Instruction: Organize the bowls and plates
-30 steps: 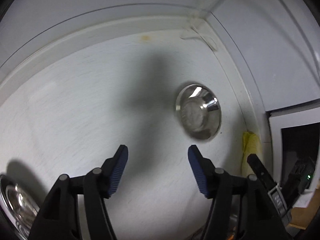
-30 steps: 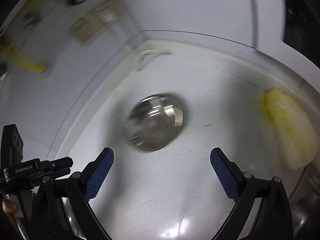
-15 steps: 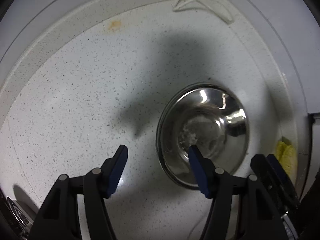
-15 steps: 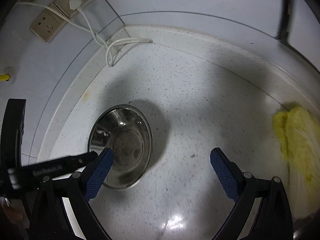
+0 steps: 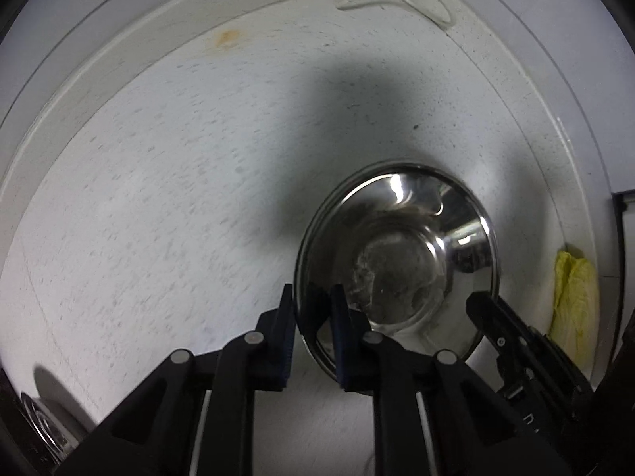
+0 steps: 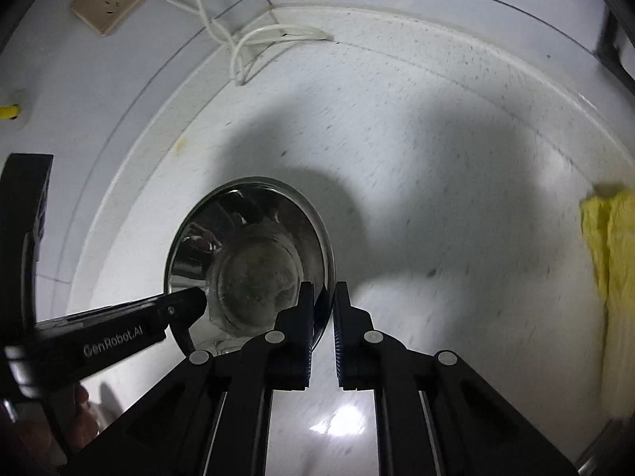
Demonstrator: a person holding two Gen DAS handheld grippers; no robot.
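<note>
A shiny steel bowl (image 5: 401, 254) sits upright on the white speckled counter (image 5: 158, 218). My left gripper (image 5: 313, 297) is shut on the bowl's near left rim, one pad outside and one inside. The bowl also shows in the right wrist view (image 6: 250, 261). My right gripper (image 6: 323, 293) is shut on its right rim, one pad on each side of the rim. The left gripper's body (image 6: 111, 333) reaches in from the left in that view, and the right gripper's body (image 5: 516, 341) shows at the right in the left wrist view.
A yellow cloth (image 6: 611, 277) lies at the counter's right edge, also seen in the left wrist view (image 5: 575, 301). A white cable (image 6: 254, 39) and a wall socket (image 6: 107, 4) sit in the back corner. Another steel dish (image 5: 43, 432) shows at the lower left.
Both grippers moved in on the bowl and closed on its rim, left on the left side, right on the right side. Half a second ago both were open.
</note>
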